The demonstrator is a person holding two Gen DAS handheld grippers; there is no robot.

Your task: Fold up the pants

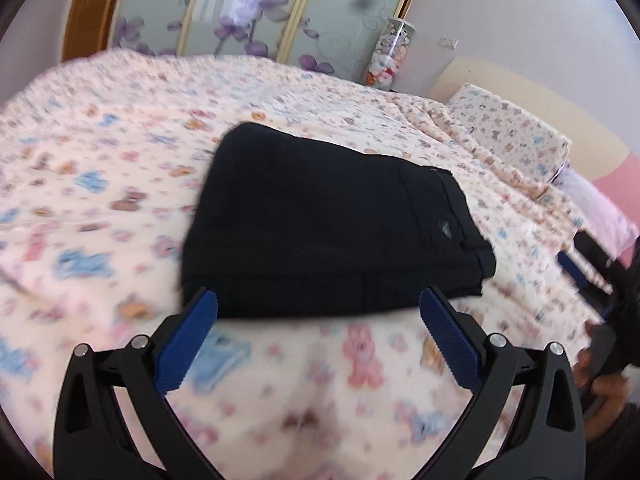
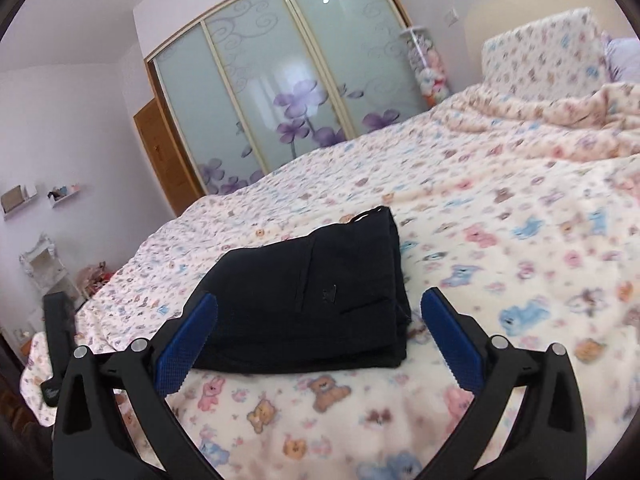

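Observation:
The dark navy pants [image 1: 328, 224] lie folded into a compact stack on the bed, waistband and pocket to the right. In the right wrist view the pants [image 2: 320, 300] show as a thick folded stack. My left gripper [image 1: 318, 312] is open and empty, just in front of the stack's near edge. My right gripper [image 2: 318, 316] is open and empty, fingers either side of the stack's near end, above the bedspread. The right gripper also shows at the right edge of the left wrist view [image 1: 592, 272]. The left gripper shows at the left edge of the right wrist view [image 2: 60, 336].
The bed [image 1: 100, 200] has a cream bedspread printed with teddy bears. A matching pillow [image 1: 508, 128] lies at the head. A wardrobe with frosted floral doors [image 2: 280, 88] stands behind. A tube of plush toys [image 1: 388, 52] stands by the wall.

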